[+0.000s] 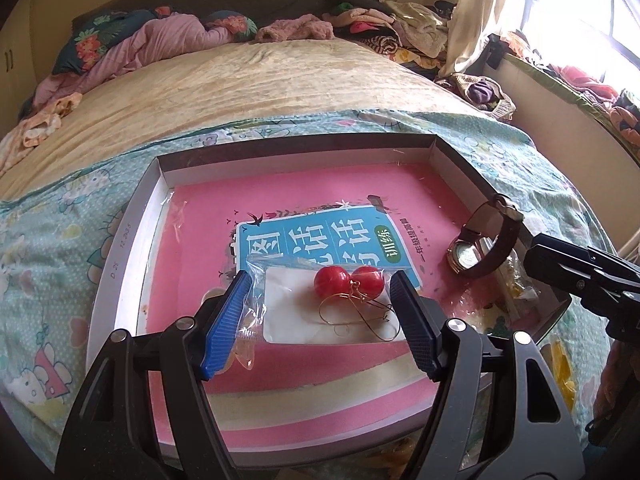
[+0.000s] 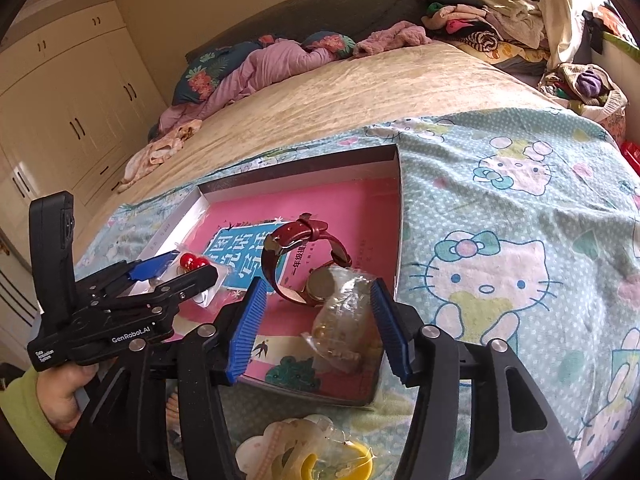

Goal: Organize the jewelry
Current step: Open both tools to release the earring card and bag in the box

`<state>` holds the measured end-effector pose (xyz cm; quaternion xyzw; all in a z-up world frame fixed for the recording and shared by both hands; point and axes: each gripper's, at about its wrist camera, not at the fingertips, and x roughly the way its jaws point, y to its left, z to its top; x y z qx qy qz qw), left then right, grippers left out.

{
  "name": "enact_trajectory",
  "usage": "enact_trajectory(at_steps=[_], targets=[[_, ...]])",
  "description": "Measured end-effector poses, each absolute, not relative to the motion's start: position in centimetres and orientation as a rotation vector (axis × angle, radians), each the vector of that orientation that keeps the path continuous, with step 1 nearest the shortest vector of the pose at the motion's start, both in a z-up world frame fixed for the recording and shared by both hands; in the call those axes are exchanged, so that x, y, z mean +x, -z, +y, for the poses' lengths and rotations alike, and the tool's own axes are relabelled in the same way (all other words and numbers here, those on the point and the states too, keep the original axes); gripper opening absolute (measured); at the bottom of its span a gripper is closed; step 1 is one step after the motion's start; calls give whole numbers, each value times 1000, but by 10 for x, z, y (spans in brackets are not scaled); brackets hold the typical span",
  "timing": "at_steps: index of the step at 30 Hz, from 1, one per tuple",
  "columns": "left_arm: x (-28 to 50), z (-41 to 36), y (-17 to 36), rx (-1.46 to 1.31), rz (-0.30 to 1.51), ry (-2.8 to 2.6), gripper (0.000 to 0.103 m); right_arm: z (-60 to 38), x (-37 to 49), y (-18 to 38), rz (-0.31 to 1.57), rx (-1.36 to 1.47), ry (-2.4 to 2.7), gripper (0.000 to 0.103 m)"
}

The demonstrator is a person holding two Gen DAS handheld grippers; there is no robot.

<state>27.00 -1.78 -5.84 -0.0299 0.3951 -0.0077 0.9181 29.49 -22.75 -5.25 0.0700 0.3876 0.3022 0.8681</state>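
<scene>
A: Left gripper [image 1: 320, 304] — fingers are standing wide, straddling the earring bag [image 1: 316, 308] in the tray [image 1: 132, 216]. Pads aren't pressing it; the left one is maybe brushing the plastic edge.

B: And the right gripper [image 2: 318, 322]?

A: Fingers are spread, sitting either side of a crinkled bag [image 2: 340, 320] at the tray's near right corner. Nothing gripped. The watch [image 2: 308, 264] is lying just behind it, strap looped up.

B: How's the earring bag going to handle?

A: Light, slippery film, white card inside. Two red beads [image 1: 348, 280] on thin wire hooks, so I'm guessing the hooks are bendable. Better pinching the bag's edge or the card than squeezing across the beads.

B: The crinkled one?

A: Soft, lumpy; contents too blurred to name. It's probably going to slide under the pads, so take a fold near the top.

B: Anything outside the tray?

A: More bagged pieces [image 2: 304, 452] are lying on the bed [image 2: 500, 240], near edge.
</scene>
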Motion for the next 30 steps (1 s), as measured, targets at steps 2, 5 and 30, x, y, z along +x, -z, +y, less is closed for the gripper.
enact_trajectory(at_steps=[2, 5, 30], targets=[[270, -20, 59, -55, 816, 15, 64, -229, 292, 50, 800, 156, -635, 60], [271, -21, 62, -46, 829, 12, 64, -233, 289, 46, 790, 167, -628, 66], [253, -21, 34, -69, 771, -2, 93, -256, 278, 36, 760, 246, -593, 86]])
